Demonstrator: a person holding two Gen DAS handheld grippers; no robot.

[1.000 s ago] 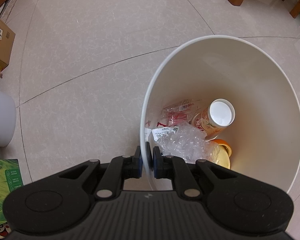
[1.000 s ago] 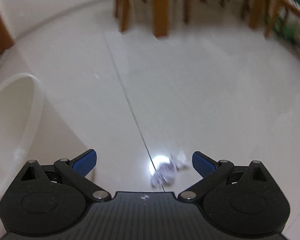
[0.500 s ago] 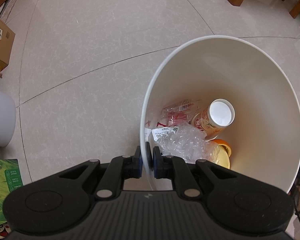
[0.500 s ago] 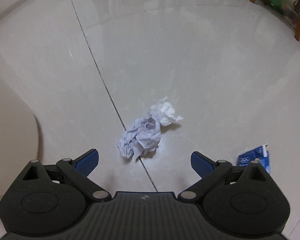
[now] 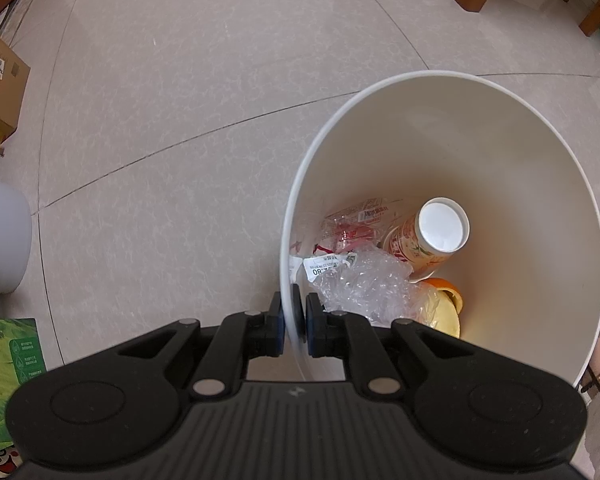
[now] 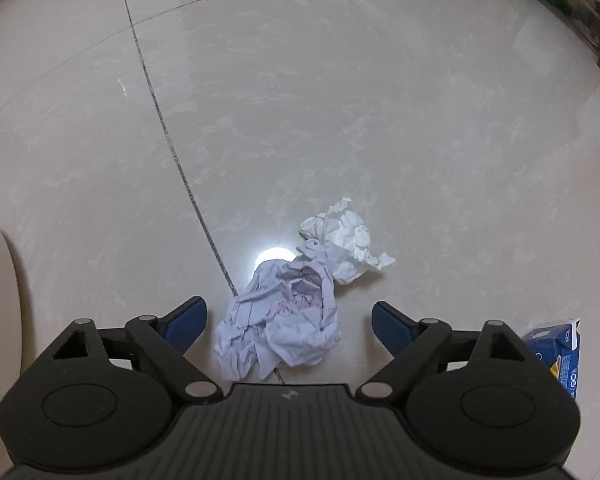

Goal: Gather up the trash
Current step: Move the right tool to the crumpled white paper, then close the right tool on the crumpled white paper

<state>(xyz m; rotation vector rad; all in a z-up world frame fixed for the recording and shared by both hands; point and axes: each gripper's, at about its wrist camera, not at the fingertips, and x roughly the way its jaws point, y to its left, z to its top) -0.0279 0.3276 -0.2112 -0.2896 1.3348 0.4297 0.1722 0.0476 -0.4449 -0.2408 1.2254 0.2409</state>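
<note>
The big white bin (image 5: pixel 480 152) is being held by the left gripper (image 5: pixel 294 326), its jaws pinching the bin's rim. The right gripper (image 6: pixel 288 322) is hanging over the floor (image 6: pixel 340 100), jaws wide apart around the crumpled paper (image 6: pixel 284 316). The paper is looking light, soft and squashy, so squeezing its fat middle should work.

A label (image 5: pixel 327 265) in the bin (image 5: pixel 520 152) reads "08:".

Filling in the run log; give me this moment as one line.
left gripper: shut on bin rim | right gripper: open, over crumpled paper on floor | tissue beside | paper not yet grasped
</note>
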